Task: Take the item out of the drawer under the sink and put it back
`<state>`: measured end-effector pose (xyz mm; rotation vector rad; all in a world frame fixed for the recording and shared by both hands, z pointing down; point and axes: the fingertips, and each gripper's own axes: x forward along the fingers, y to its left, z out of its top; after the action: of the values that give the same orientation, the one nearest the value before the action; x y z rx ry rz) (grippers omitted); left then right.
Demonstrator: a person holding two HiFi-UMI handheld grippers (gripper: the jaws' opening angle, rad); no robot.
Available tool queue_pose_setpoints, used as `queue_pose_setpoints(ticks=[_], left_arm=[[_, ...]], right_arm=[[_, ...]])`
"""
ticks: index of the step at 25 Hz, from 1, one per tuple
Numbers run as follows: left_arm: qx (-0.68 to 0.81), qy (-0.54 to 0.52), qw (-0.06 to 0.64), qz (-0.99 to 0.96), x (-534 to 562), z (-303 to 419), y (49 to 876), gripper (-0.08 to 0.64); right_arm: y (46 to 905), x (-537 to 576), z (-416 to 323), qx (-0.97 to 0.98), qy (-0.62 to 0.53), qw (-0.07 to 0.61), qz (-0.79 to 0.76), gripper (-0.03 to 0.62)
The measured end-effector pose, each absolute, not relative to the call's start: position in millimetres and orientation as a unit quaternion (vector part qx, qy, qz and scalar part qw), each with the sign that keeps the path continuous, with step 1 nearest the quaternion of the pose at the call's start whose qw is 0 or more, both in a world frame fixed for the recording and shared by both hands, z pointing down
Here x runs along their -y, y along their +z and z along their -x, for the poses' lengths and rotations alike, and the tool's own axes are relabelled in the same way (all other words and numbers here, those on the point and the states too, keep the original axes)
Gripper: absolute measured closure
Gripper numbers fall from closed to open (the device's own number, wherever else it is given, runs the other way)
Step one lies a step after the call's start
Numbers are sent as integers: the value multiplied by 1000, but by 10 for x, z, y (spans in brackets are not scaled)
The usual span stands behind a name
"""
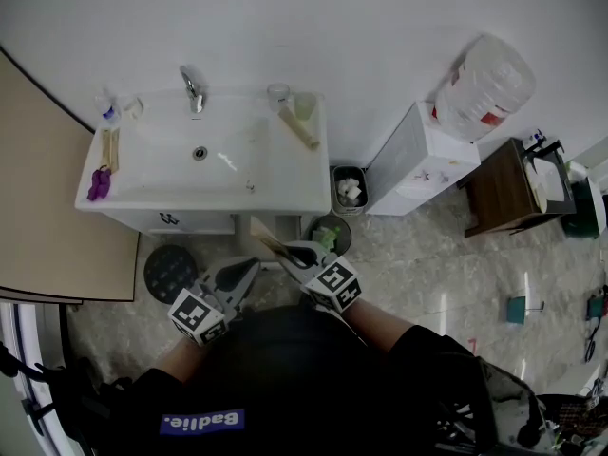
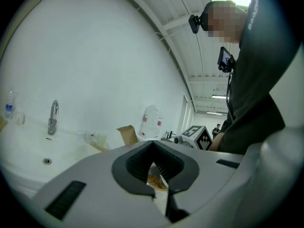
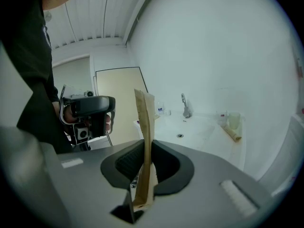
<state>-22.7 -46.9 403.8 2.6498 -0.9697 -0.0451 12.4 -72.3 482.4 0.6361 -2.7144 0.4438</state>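
A flat brown paper packet (image 3: 145,127) stands upright between the jaws of my right gripper (image 3: 144,172), which is shut on it. From the head view the packet (image 1: 269,245) pokes forward from the right gripper (image 1: 290,255), just below the front of the white sink cabinet (image 1: 180,220). My left gripper (image 1: 249,270) hangs beside it on the left. The left gripper (image 2: 156,177) is shut with nothing in it; the packet shows through the gap behind its jaws. I cannot make out the drawer itself.
The white sink (image 1: 285,193) carries a tap (image 1: 193,88), a cup (image 1: 304,105), a rolled paper item (image 1: 299,129) and purple clips (image 1: 100,183). A small bin (image 1: 349,188), a white cabinet (image 1: 418,164) with a water jug (image 1: 484,84), and a brown side table (image 1: 499,190) stand to the right. A dark round stool (image 1: 171,272) is low on the left.
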Motion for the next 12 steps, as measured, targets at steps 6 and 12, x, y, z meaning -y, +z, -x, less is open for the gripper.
queue_pose_setpoints(ticks=[6, 12], left_arm=[[342, -10, 155, -927, 481, 249, 4064, 554], [347, -5, 149, -926, 507, 279, 4097, 554]], right_arm=[[5121, 800, -32, 949, 141, 194, -204, 546], [5466, 867, 56, 948, 107, 242, -179, 546]])
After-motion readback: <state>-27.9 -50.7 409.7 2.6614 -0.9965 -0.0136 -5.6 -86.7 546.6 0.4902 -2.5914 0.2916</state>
